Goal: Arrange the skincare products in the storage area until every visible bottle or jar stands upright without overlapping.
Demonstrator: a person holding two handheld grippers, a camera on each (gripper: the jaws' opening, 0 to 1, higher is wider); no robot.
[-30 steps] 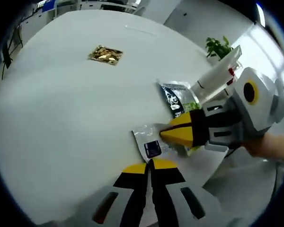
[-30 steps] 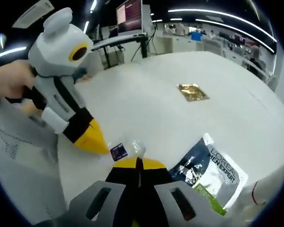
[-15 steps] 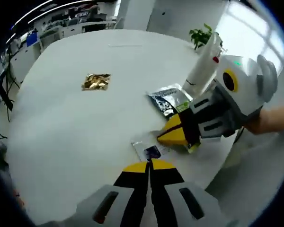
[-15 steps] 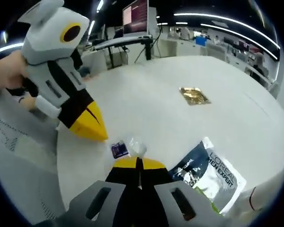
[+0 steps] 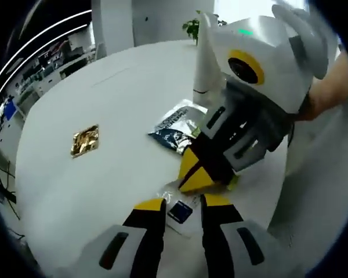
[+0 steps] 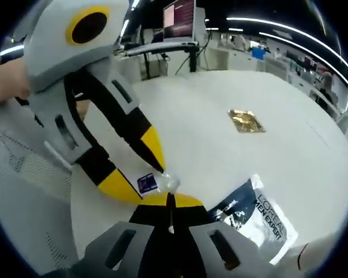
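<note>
A small clear sachet (image 5: 180,212) with a dark blue label lies on the white table (image 5: 104,185), between the spread jaws of my left gripper (image 5: 182,202), which is open. My right gripper (image 5: 185,184) reaches in from the right and is shut, its yellow tips pinching the sachet's clear edge. In the right gripper view the sachet (image 6: 155,183) sits just beyond my right gripper (image 6: 170,200), with one jaw of the left gripper (image 6: 151,183) on each side. A dark L'Oreal sachet (image 5: 173,124) lies flat beyond it. Behind that stands a white tube (image 5: 205,63).
A gold foil sachet (image 5: 85,141) lies alone towards the far left of the table, also in the right gripper view (image 6: 245,120). The dark sachet (image 6: 258,217) is right of my right jaws. A person's hand (image 5: 330,87) holds the right gripper. Desks and monitors stand beyond the table.
My left gripper has gone from shut to open and closed in, so its jaws now straddle the small sachet. The right gripper stays shut at the sachet's edge.
</note>
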